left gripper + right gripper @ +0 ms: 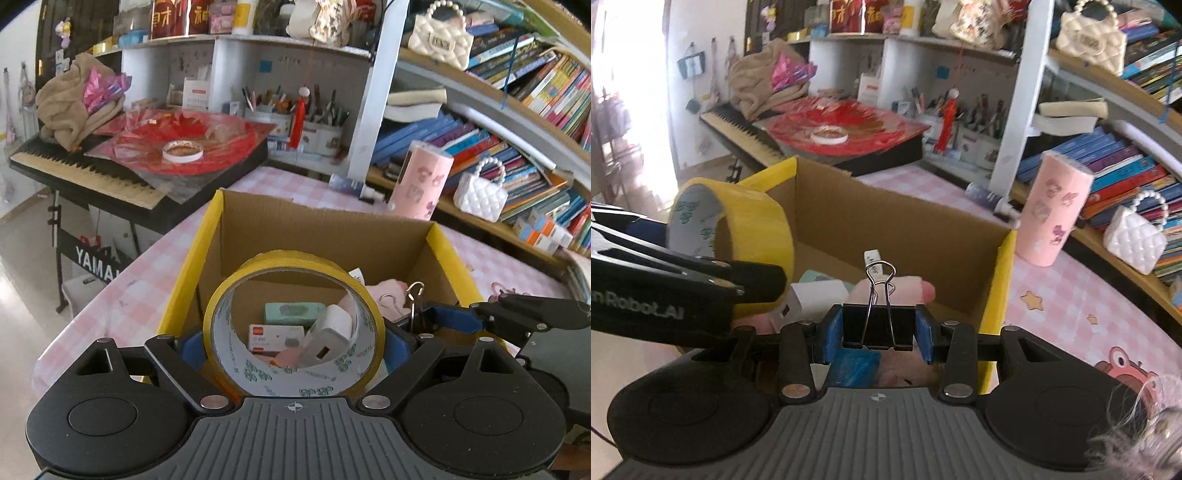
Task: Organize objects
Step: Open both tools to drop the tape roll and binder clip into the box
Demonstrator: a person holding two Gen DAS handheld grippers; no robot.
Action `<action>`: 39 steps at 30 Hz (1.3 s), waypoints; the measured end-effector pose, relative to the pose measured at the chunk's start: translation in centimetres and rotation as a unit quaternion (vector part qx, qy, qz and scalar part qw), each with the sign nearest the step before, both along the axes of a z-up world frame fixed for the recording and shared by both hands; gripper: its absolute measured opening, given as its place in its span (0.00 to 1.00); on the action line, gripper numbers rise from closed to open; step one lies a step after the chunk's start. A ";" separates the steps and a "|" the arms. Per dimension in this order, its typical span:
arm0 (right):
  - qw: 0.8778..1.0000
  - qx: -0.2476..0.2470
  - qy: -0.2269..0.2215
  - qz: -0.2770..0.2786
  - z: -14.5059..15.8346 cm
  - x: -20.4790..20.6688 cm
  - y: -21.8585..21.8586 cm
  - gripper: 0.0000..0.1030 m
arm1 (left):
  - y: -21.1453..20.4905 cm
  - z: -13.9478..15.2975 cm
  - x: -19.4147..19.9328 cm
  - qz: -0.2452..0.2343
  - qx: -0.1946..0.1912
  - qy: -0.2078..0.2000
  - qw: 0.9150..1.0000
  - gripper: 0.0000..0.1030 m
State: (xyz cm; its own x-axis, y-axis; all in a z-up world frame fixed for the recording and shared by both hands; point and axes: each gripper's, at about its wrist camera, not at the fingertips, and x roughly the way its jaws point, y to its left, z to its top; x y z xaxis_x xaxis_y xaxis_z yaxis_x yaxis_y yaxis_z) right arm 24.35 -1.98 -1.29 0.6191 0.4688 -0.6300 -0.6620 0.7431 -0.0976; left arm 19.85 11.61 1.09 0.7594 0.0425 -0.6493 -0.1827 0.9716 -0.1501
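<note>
over the open cardboard box [325, 229], in the left wrist view, the left gripper [294, 341] stood spread wide, its two blue pads pressed on opposite sides of one roll of yellow tape [295, 291]. the roll stood on edge, its hollow facing the camera. through that hollow showed a mint eraser [293, 311], a small white and red box [275, 336] and a white adapter [328, 338], all lying inside the carton. one tip of the right gripper [424, 319] reached in from the right with a binder clip [416, 295] whose wire handles rose above it. the carton sat on a pink checked tablecloth [147, 266]. beyond it stood one pink tumbler [421, 181]; two quilted handbags, one cream [441, 40] and one white [480, 194], sat on the bookshelves.

in the right wrist view, the right gripper [879, 330] was clenched narrow on one black binder clip [878, 326], both blue pads touching its sides, the two wire handles standing upright. it hung over the near edge of the cardboard box [905, 225]. the left gripper [683, 280] entered from the left, grasping the yellow tape [738, 225] above the carton's left side. the pink tumbler [1056, 210] stood on the tablecloth [1071, 306], just right of the carton.
</note>
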 end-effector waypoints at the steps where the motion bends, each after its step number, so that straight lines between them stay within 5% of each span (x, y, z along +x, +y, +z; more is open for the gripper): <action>1: 1.000 -0.002 0.005 0.006 -0.1 0.1 0.1 0.37 | 0.0 -0.1 0.1 0.000 0.000 0.002 1.000 0.89; 9: 0.999 -0.009 0.021 0.031 -0.5 0.5 0.8 0.37 | -0.2 1.1 -0.1 -0.010 -0.008 -0.033 0.999 0.92; 21: 0.998 -0.031 0.039 0.035 -0.7 1.0 1.6 0.41 | 1.0 1.7 -4.1 0.037 -0.041 -0.067 0.996 0.92; 26: 0.999 -0.003 0.027 0.019 0.2 -0.2 0.7 0.63 | 1.3 2.6 -6.2 0.050 -0.035 -0.092 0.994 0.95; 39: 0.991 0.062 -0.049 -0.105 4.7 -9.4 -5.1 0.71 | -1.0 4.4 -11.1 0.012 -0.021 -0.130 0.991 0.99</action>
State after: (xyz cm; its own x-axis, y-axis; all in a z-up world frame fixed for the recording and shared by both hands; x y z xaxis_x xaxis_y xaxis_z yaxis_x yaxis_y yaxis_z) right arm 14.95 -7.10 3.36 0.7661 0.3939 -0.5079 -0.4837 0.8736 -0.0522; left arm 8.72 10.64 5.48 0.9001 0.0398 -0.4338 -0.1558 0.9594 -0.2351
